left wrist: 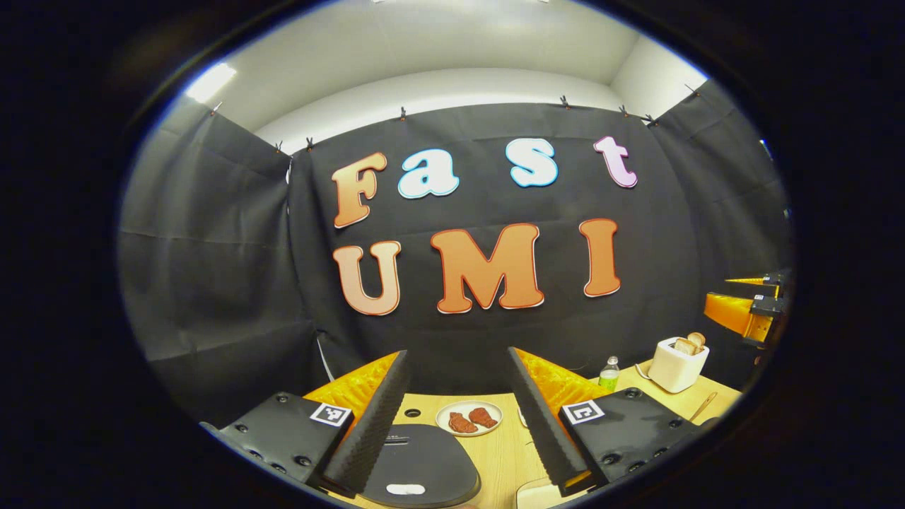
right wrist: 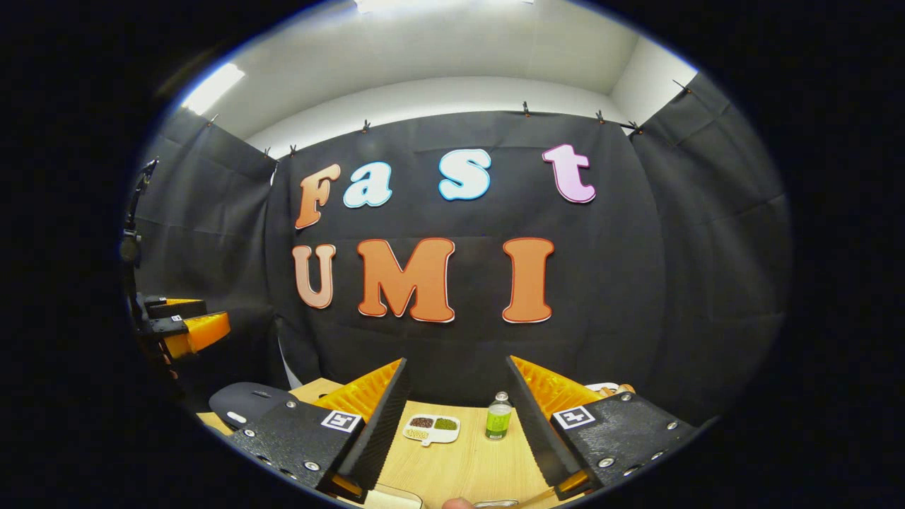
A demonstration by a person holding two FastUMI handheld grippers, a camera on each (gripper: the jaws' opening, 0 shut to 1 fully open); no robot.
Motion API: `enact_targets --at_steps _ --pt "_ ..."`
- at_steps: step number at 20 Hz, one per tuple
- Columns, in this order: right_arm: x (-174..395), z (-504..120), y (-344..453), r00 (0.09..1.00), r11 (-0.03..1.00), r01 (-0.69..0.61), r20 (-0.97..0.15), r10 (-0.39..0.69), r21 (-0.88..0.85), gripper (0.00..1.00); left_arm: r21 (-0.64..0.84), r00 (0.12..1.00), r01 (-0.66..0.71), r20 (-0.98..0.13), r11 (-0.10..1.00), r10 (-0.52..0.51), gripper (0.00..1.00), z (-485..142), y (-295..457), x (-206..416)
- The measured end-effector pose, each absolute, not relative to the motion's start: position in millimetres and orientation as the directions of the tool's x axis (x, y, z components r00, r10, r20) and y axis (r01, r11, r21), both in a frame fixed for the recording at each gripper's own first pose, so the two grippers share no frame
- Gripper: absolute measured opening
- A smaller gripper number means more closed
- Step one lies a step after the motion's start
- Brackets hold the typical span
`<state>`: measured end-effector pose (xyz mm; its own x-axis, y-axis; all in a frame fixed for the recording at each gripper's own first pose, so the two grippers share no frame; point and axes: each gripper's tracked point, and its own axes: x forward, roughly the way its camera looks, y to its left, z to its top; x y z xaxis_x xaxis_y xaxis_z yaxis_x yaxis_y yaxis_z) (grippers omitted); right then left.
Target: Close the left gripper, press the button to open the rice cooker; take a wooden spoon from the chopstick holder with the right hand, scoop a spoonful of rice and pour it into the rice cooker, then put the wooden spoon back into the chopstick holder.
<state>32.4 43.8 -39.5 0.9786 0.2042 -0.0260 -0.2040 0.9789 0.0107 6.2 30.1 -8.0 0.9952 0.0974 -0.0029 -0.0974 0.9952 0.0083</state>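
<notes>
The rice cooker (left wrist: 424,459) is a dark rounded body with its lid down and a pale button (left wrist: 405,489) at its near edge. It lies just below and between the fingers of my left gripper (left wrist: 458,353), which is open and holds nothing. In the right gripper view the cooker (right wrist: 244,401) sits at the far left. My right gripper (right wrist: 456,362) is open and empty above the wooden table (right wrist: 466,463). A thin wooden handle (left wrist: 704,406), possibly the spoon, pokes up at the right. Each gripper also appears far off in the other's view: the right one (left wrist: 749,311) and the left one (right wrist: 184,329).
A white plate (left wrist: 469,418) with two reddish pieces lies behind the cooker. A green bottle (left wrist: 609,375) (right wrist: 498,417) and a white toaster (left wrist: 677,364) with bread stand at the back right. A small tray of beans (right wrist: 431,428) sits near the bottle.
</notes>
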Motion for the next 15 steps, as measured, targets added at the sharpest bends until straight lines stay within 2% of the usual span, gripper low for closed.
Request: enact_targets --at_steps 2,4,5,6,15 --pt "31 -41 52 0.976 0.977 -0.214 -0.023 0.214 0.014 0.83 0.006 0.996 -0.085 0.005 0.996 0.085 0.89 -11 19 1" --pt "30 -45 57 0.974 0.975 -0.224 -0.031 0.224 0.018 0.83 0.009 0.996 -0.083 0.016 0.997 0.082 0.89 -11 12 -2" --pt "29 -48 60 0.972 0.973 -0.230 -0.036 0.231 0.020 0.79 0.013 0.996 -0.087 0.019 0.996 0.087 0.89 -12 11 -4" --pt "28 -49 61 0.973 0.973 -0.229 -0.035 0.230 0.022 0.83 0.019 0.997 -0.077 0.018 0.997 0.077 0.89 -14 5 -6" --pt "22 -57 50 0.978 0.979 -0.205 -0.041 0.205 0.021 0.84 0.046 0.999 -0.029 0.023 0.999 0.028 0.89 -20 -15 -7"
